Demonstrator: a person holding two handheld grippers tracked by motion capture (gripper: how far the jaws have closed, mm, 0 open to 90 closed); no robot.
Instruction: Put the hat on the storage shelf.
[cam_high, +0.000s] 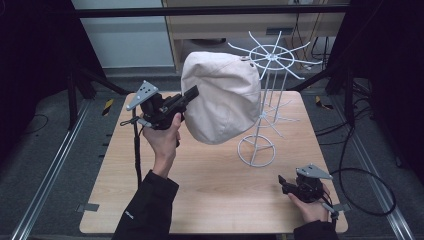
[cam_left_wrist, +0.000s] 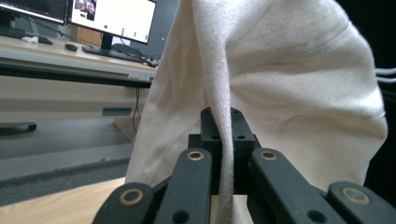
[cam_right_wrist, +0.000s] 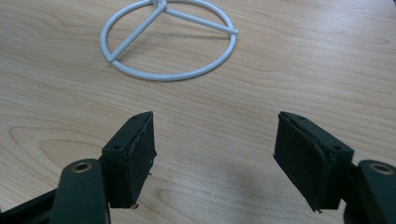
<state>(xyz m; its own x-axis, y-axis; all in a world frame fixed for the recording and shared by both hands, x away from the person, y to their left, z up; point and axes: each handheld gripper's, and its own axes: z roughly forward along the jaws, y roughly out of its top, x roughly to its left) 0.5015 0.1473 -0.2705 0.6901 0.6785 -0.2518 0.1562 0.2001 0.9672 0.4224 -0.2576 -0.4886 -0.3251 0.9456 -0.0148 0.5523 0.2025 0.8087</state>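
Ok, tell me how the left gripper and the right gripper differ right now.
The left gripper is shut on the cream cloth hat, a fold pinched between its jaws; the right gripper is open, with only bare wooden table between its pads. The left gripper is lifted above the table beside the white wire stand, while the right gripper sits low near the table's front edge. Both are black, hand-held and carry a grey plate.

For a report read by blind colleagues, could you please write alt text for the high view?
A person's left hand-held gripper is shut on the edge of a beige cloth hat, held up beside a white wire stand on a wooden table. The right hand-held gripper rests low near the table's front right corner, open.
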